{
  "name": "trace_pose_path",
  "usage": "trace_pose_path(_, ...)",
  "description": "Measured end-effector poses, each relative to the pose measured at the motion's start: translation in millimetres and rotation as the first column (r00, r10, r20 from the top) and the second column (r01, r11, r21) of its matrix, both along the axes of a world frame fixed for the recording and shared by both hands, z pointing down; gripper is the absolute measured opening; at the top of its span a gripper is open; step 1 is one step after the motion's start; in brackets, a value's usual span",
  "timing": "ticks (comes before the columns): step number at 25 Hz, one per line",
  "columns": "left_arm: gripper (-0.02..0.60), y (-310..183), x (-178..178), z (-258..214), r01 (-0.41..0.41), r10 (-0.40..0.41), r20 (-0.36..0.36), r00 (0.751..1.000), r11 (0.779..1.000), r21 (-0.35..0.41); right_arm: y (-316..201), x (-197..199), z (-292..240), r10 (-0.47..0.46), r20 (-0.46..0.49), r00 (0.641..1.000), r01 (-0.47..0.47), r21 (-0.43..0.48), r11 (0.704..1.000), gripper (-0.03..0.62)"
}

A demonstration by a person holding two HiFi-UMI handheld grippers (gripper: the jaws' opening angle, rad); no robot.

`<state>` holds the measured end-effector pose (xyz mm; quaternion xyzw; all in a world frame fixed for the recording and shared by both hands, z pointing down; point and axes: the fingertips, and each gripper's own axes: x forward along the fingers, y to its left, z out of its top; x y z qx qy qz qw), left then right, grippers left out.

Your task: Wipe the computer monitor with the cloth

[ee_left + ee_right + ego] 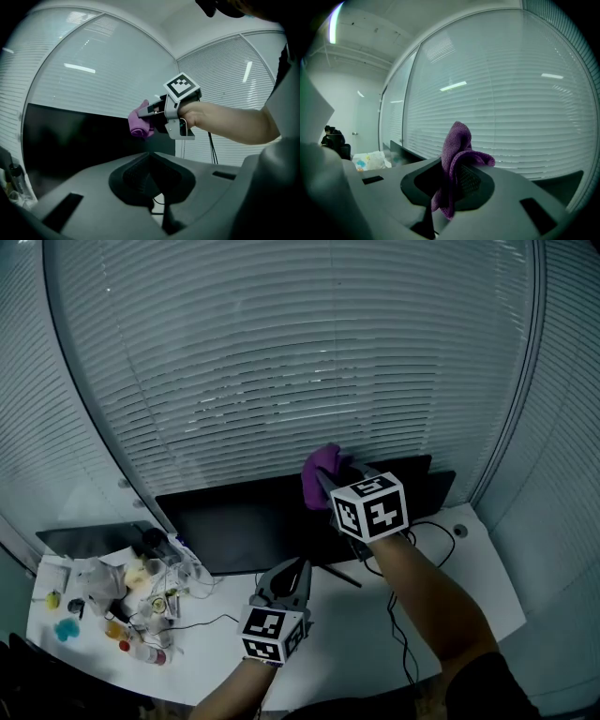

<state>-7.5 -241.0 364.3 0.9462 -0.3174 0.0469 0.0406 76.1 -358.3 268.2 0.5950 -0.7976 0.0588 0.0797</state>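
right claw [451, 182] — grips purple cloth [457, 143] | left claw [150, 174] closed, empty | left gripper view: cloth at monitor [70, 136] top

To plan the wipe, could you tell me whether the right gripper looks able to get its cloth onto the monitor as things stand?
Probably yes: the right gripper, shut on the purple cloth, is at the top edge of the monitor, nothing stands between them, and the left gripper sits lower.
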Motion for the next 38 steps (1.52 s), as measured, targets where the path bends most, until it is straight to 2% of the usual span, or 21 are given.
trace_pose_path(9,0.006,13.6,68.6,9.4,-0.041,0.041,0.027,0.999,0.999,0.003,19.7,86.1,4.8,0.044,0.027,0.999,-0.044,0.007,0.999,0.074)
trace_pose_path(21,0.006,38.4,156.1,24.4,-0.104,0.105,0.015,0.994,0.994,-0.02,49.7,191.1,18.6,0.121,0.041,0.992,-0.12,-0.014,0.993,0.074)
trace_pose_path(27,0.006,45.6,177.6,28.3,-0.106,0.106,0.021,0.994,0.994,-0.018,56.0,215.7,27.6,0.123,0.054,0.991,-0.122,-0.023,0.992,0.074)
trace_pose_path(38,0.006,57.6,188.6,33.1,-0.073,0.074,0.04,0.996,0.997,-0.019,69.3,235.0,33.4,0.105,0.08,0.991,-0.104,-0.018,0.994,0.074)
